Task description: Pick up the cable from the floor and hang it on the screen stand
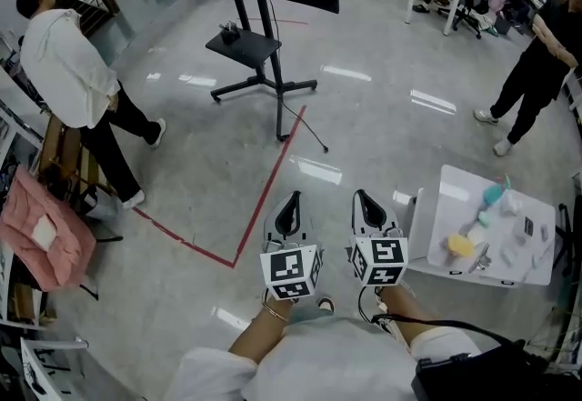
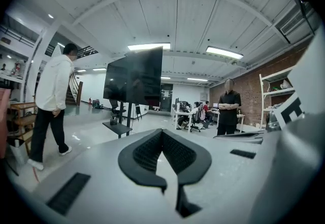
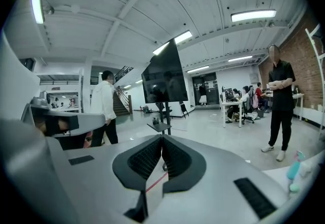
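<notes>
Finding one: both tongs are closed and empty. The left gripper shows its black ribbed jaws meeting in its own view with nothing between them. The right gripper reads the same. Both sit side by side at the bottom of the head view, held about level and pointing up the frame toward the stand.

Finding two: the thin dark cable lies on the grey floor, not yet picked up. It is ahead of both grippers and well apart from them. Its long axis runs on a diagonal. The far end is at the foot of the black screen stand, and the near end trails toward the lower right of the head view. That near end falls roughly between the lines of the two grippers, so I cannot say which hand is nearer. I judge the job to be at its start. The approach and the reach down to the floor remain, and the jaws must open before any grasp. Closing across the cable rather than along it looks the safer choice for so thin a thing.

Finding three, holders: the stand's black square shelf carries a small dark item too small to identify. The white rectangular table, near the right gripper, holds a yellow object, a teal object and several pale bits. A red tape line crosses the floor beside the cable.
</notes>
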A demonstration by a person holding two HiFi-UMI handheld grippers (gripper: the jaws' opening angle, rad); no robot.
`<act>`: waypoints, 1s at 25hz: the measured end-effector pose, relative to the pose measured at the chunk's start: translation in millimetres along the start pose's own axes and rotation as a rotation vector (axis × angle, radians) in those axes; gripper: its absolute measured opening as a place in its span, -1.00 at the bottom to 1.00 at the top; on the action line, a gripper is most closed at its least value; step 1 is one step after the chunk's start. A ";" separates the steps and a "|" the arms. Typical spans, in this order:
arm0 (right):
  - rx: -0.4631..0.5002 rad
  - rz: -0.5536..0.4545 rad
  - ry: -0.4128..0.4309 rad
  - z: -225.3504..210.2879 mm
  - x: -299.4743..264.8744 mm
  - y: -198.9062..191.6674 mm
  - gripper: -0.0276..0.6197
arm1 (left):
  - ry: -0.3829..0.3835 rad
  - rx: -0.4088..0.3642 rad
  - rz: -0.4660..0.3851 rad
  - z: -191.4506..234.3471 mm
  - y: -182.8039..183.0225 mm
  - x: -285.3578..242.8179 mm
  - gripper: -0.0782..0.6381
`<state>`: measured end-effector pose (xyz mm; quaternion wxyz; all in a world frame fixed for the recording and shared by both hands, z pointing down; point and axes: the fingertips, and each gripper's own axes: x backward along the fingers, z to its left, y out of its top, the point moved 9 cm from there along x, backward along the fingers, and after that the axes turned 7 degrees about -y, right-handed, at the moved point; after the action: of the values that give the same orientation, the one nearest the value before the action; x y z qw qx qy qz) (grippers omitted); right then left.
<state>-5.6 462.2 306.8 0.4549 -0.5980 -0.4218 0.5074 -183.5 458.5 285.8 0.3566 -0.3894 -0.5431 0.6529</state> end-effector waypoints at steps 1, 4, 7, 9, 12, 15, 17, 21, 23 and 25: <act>-0.004 0.003 -0.002 -3.8 -4.2 -0.3 -0.86 | 0.002 0.000 0.003 -0.7 -0.8 -4.9 -0.77; -0.007 0.013 0.002 -10.9 -16.9 -0.9 -0.86 | 0.008 0.001 0.012 0.6 -1.5 -18.8 -0.77; -0.007 0.027 0.007 -18.0 -34.0 -0.6 -0.86 | 0.014 0.000 0.021 4.9 -0.7 -35.0 -0.77; -0.013 0.035 0.011 -22.8 -49.6 -0.3 -0.86 | 0.019 -0.003 0.031 10.3 -1.9 -49.1 -0.77; -0.014 0.037 0.013 -29.1 -81.4 2.0 -0.86 | 0.017 -0.007 0.039 23.3 -2.1 -79.4 -0.77; -0.015 0.043 0.002 -37.9 -120.1 9.7 -0.86 | 0.006 -0.012 0.039 37.4 3.2 -120.0 -0.77; -0.016 0.054 0.000 -44.5 -147.4 18.1 -0.86 | 0.002 -0.005 0.039 46.7 10.3 -149.2 -0.77; 0.003 0.053 0.008 -55.6 -200.3 40.0 -0.86 | -0.007 -0.004 0.028 63.3 25.7 -202.6 -0.77; 0.008 0.045 0.007 -59.5 -225.6 50.2 -0.86 | -0.006 0.006 0.027 73.3 30.2 -226.2 -0.77; 0.011 0.038 0.006 -62.4 -250.4 57.1 -0.86 | -0.007 0.011 0.028 83.6 32.4 -247.6 -0.77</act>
<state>26.4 199.8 311.6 0.4497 -0.6051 -0.4063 0.5163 -150.2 197.4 292.7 0.3479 -0.3929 -0.5353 0.6619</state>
